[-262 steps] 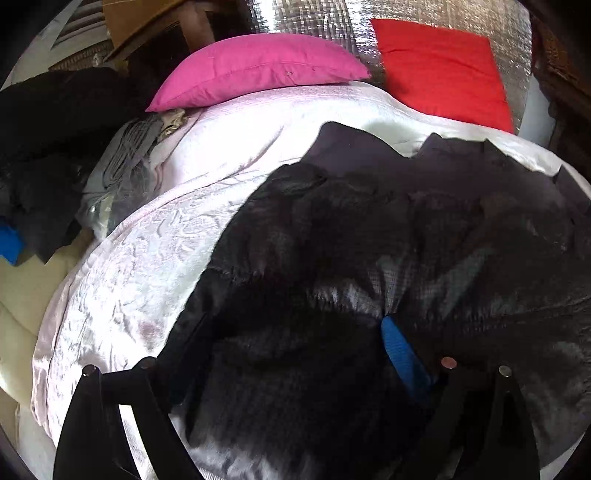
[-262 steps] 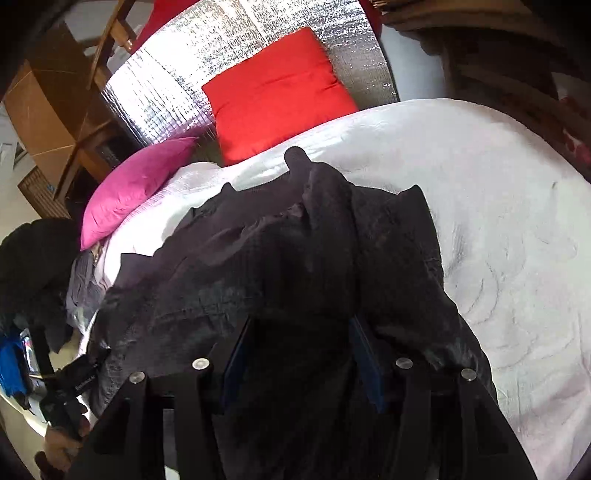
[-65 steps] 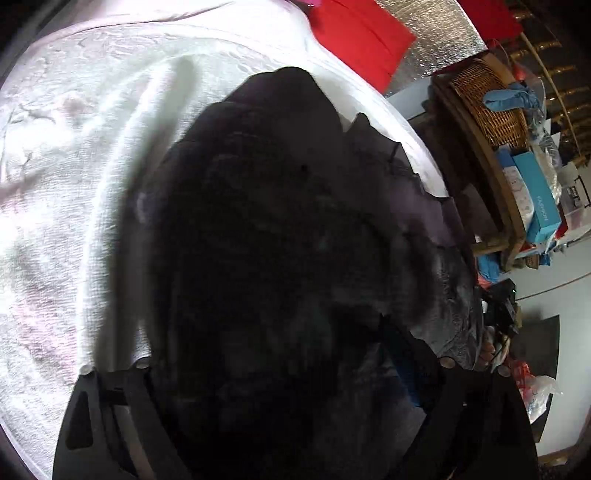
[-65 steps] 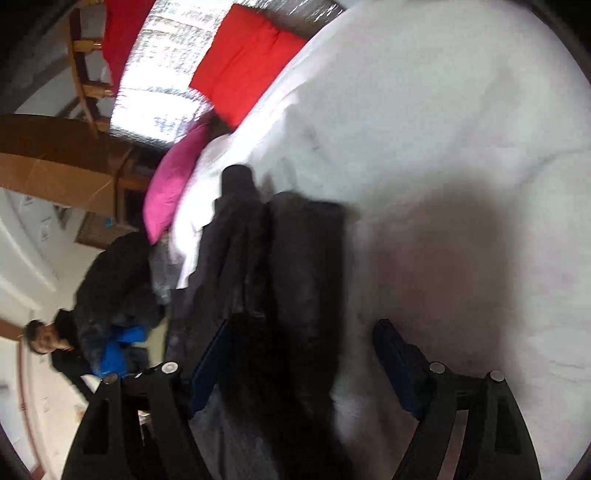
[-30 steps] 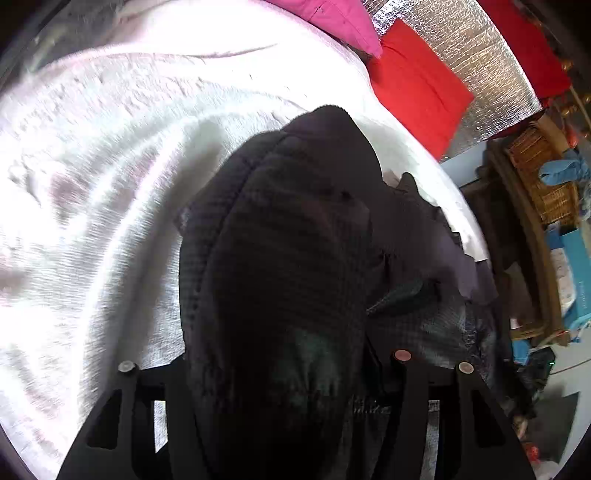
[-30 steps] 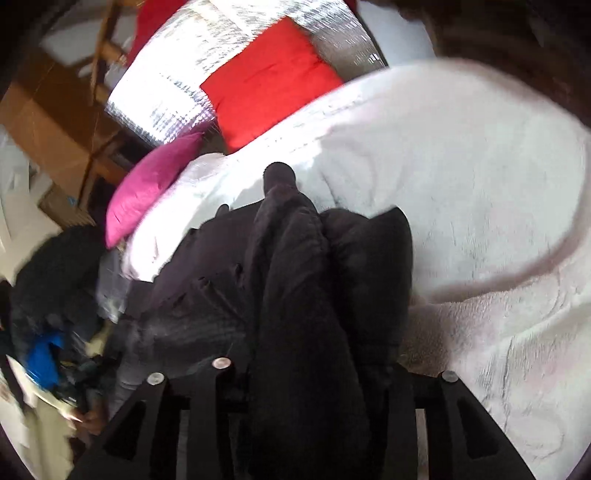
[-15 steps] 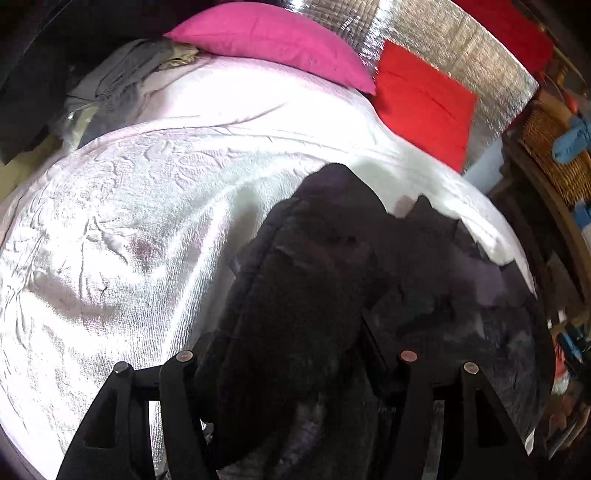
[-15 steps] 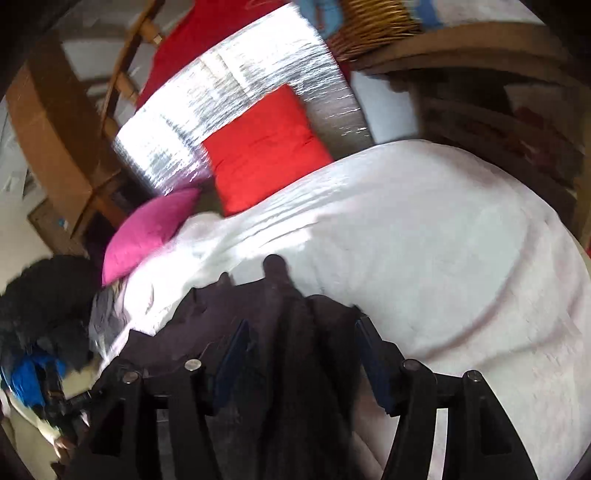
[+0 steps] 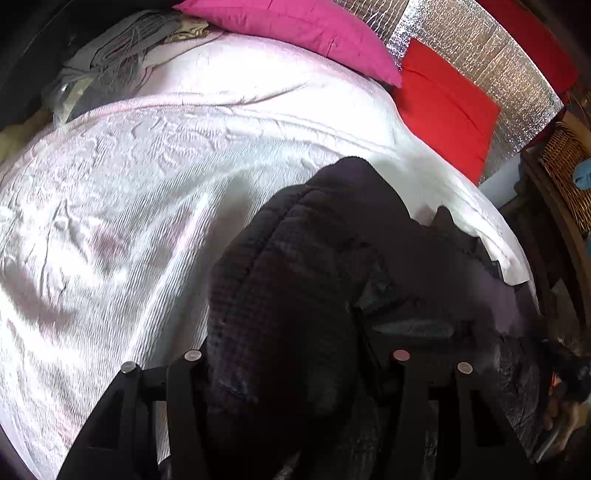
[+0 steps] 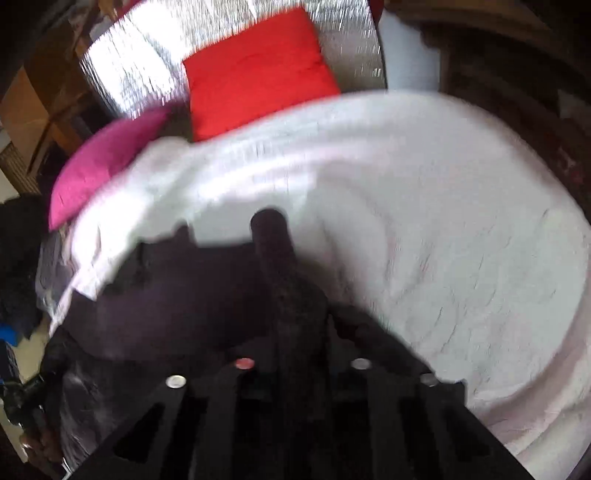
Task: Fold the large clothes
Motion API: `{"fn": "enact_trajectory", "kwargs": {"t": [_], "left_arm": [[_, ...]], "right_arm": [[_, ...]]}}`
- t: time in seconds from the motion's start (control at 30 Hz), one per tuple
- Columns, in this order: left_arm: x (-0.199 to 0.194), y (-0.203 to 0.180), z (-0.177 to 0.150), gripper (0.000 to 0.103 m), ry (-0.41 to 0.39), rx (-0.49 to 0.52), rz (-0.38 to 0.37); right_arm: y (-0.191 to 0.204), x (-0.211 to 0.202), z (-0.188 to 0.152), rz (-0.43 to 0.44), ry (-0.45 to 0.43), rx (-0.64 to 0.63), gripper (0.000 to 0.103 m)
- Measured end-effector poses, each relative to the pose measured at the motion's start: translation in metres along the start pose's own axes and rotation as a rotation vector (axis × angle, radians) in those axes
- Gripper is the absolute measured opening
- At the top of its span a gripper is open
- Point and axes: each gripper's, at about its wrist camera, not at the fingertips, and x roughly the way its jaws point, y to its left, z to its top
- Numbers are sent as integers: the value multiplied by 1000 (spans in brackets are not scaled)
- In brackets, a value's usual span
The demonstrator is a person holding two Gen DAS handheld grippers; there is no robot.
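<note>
A large black garment (image 9: 295,288) lies bunched on the white bedspread (image 9: 129,206). My left gripper (image 9: 295,354) is shut on a thick fold of it; the cloth fills the gap between the jaws and hides the pads. In the right wrist view, blurred by motion, my right gripper (image 10: 299,363) is shut on another fold of the same garment (image 10: 184,295), with a narrow dark part (image 10: 273,243) reaching forward over the bedspread (image 10: 461,258).
A pink pillow (image 9: 295,29) and a red pillow (image 9: 443,107) lean on a silver headboard (image 9: 491,55). Grey clothes (image 9: 110,62) lie at the bed's far left. A wicker basket (image 9: 569,177) stands on wooden furniture to the right. Dark clothes (image 10: 18,266) are piled beside the bed.
Both grippers have closed on the black garment and lifted folds of it. The right gripper's jaws narrowed further over the last half second, and its view swung down.
</note>
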Motion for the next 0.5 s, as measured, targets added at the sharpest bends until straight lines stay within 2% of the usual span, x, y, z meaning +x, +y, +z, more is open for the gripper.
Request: {"fn": "enact_trajectory", "kwargs": {"t": [0.07,0.13,0.17,0.2,0.23,0.27,0.3,0.33,0.4,0.43,0.5], "left_arm": [[1,-5,7,55,-31,-4,6],[7,-10,12,56,-57,0,21],[12,-10,14,61,-57,4,34],[18,-11,15,67,-53,11,59],[23,-12,15,70,-53,20,84],[24,-13,15,72,-53,29,104],[26,-18,17,72,-50,36,116],[22,-21,16,72,-44,50,136],[10,-28,16,72,-49,81,166],[-2,-32,15,72,-79,101,174],[-27,-43,9,73,-157,133,189]], "right_arm": [[8,-20,7,-8,-96,-22,17],[9,-22,7,-31,-138,-30,17],[5,-16,6,-43,-131,-20,17],[-4,1,3,-55,-85,8,17],[-16,19,-2,-37,-22,52,25],[-27,29,-5,5,19,104,27],[-38,26,-7,63,14,166,28],[-46,18,-6,115,-3,214,33],[-52,-3,-9,131,-35,250,59],[-53,-16,-12,115,-58,251,77],[-51,-45,-21,126,-136,226,77]]}}
